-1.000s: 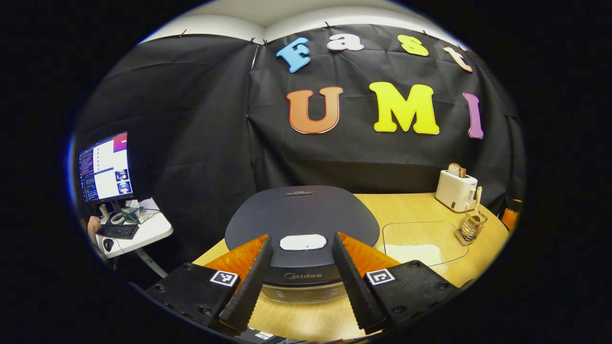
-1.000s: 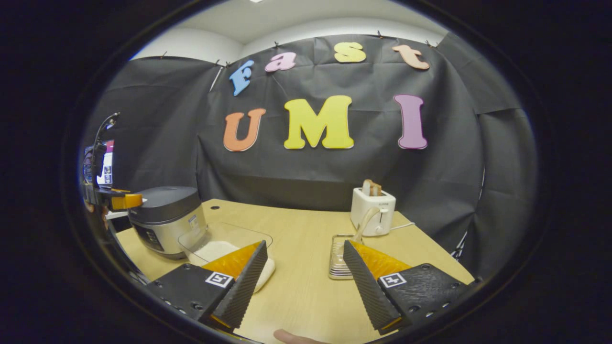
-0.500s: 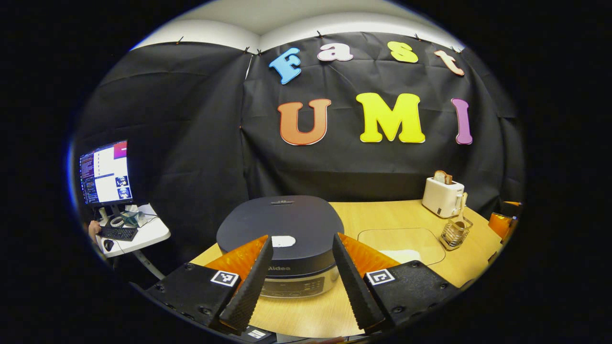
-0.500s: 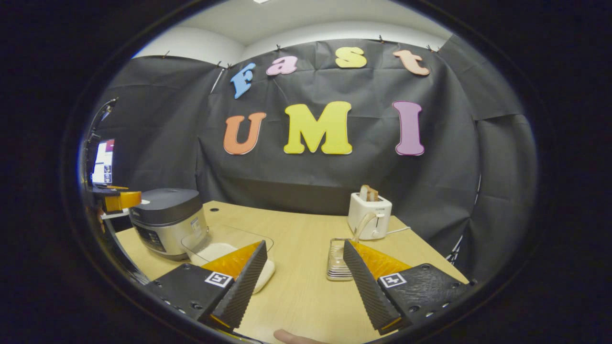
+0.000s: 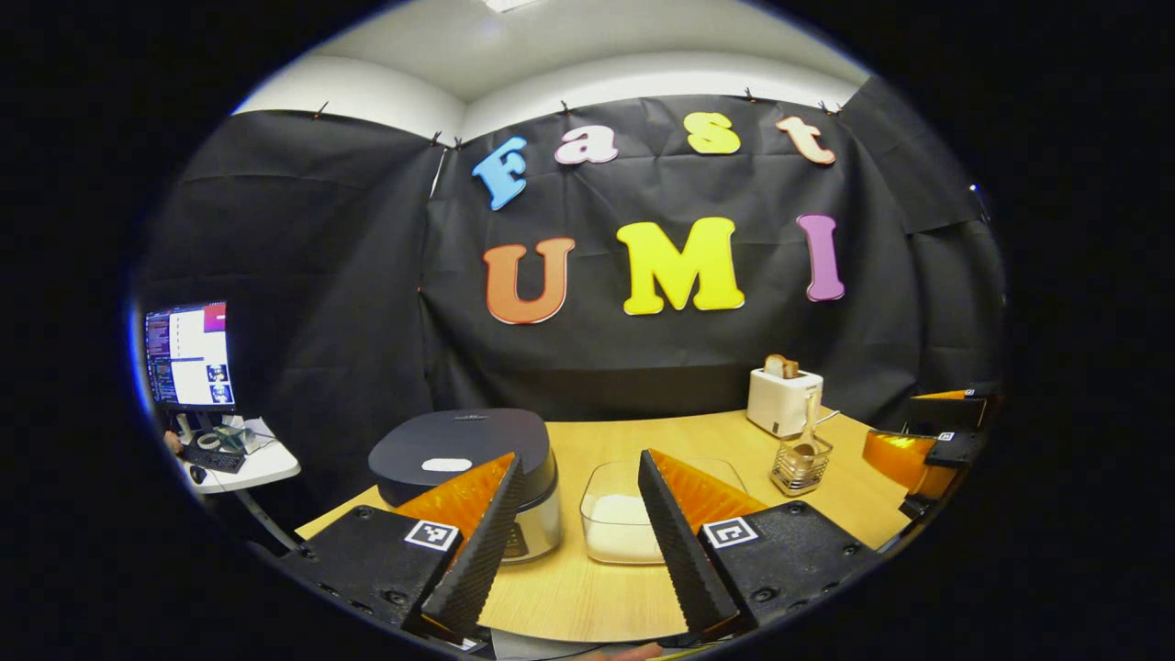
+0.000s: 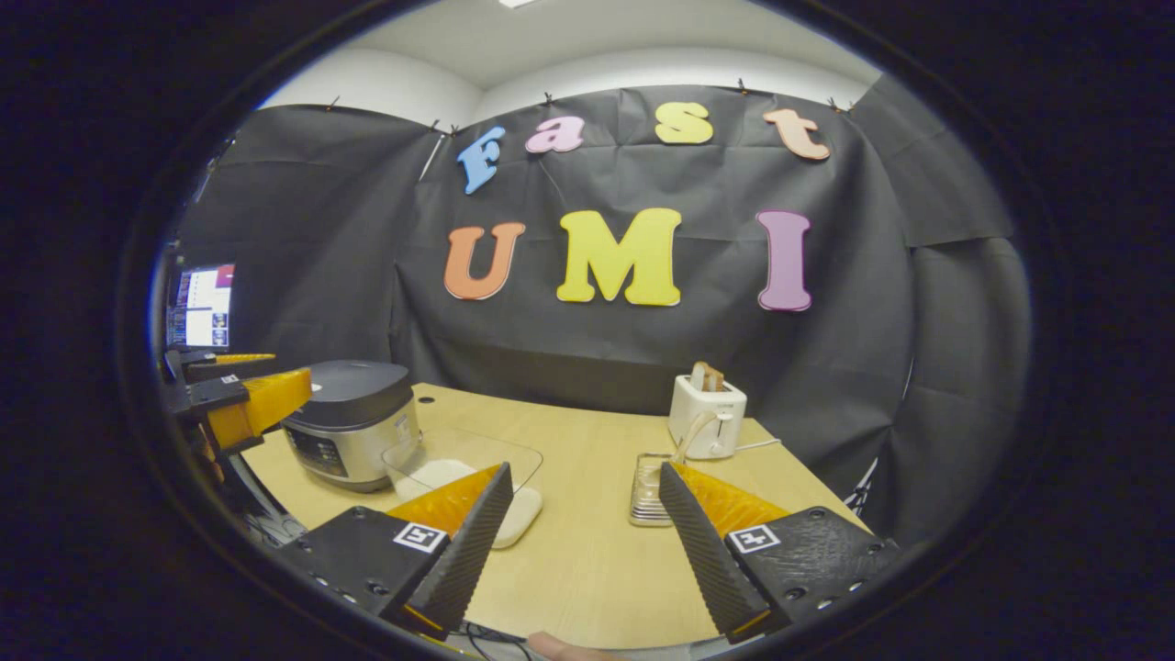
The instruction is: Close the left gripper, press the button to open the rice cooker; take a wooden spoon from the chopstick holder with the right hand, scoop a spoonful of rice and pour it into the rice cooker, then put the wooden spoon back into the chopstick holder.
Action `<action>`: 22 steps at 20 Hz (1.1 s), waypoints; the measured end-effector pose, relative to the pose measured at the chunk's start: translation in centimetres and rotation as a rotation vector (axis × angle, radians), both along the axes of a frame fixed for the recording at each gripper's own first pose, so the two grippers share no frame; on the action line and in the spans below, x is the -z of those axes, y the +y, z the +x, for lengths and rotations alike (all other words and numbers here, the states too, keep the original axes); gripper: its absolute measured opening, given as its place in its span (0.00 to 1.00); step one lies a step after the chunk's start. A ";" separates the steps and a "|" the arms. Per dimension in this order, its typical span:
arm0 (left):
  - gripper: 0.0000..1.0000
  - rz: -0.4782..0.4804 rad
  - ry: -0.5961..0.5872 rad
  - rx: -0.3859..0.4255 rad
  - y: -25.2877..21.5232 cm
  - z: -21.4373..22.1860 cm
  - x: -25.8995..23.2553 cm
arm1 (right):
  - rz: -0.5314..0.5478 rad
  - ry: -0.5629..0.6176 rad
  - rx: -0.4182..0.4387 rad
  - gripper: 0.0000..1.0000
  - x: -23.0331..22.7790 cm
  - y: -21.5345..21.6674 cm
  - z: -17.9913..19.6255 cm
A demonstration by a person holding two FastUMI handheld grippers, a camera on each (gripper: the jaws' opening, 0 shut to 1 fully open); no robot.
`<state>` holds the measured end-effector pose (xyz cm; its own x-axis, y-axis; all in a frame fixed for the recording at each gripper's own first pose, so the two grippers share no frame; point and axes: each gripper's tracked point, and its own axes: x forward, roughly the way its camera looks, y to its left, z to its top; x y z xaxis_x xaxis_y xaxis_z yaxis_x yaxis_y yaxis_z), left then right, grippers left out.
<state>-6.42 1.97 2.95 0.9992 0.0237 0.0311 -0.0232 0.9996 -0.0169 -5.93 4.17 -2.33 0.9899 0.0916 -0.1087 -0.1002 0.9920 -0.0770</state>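
Rice cooker (image 5: 464, 464): dark-lidded, silver-bodied, at the left end of the wooden table (image 6: 587, 560), lid down, pale oval button (image 5: 446, 464) on top, unpressed as far as one can judge.

Left gripper (image 5: 574, 542): held back from the cooker, fingers spread wide, nothing between them. The task wants them brought together before the press; spread as they are, they could straddle the button or skid on the lid.

Glass dish of rice (image 5: 633, 519): clear, shallow, just beside the cooker on its right, white rice lying low inside. Near enough that a swing toward the cooker could knock its rim.

Chopstick holder (image 5: 800, 464): wire basket, well apart from the cooker toward the right, wooden spoon (image 5: 810, 427) standing upright in it, handle leaning slightly. A light basket; pulling the spoon out at a slant would likely tip it or drag it.

Right gripper (image 6: 580, 542): low over the near table edge, fingers parted and empty, dish to its left and holder just ahead.

Toaster (image 6: 707, 418): white, a slice of bread standing up out of it, directly behind the holder, crowding an approach from the far side.

Monitor (image 5: 188, 356): lit, on a side stand beyond the table's left end.
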 end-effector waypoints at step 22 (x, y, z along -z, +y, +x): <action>0.96 -0.008 0.108 0.025 -5.8 1.4 5.6 | 0.041 0.027 0.021 0.95 1.7 -2.5 -0.1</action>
<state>-5.04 -3.81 -2.66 0.9970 -0.0020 -0.0774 0.0001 0.9997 -0.0241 -6.04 1.72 -4.02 0.9884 0.0759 -0.1315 -0.0810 0.9961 -0.0340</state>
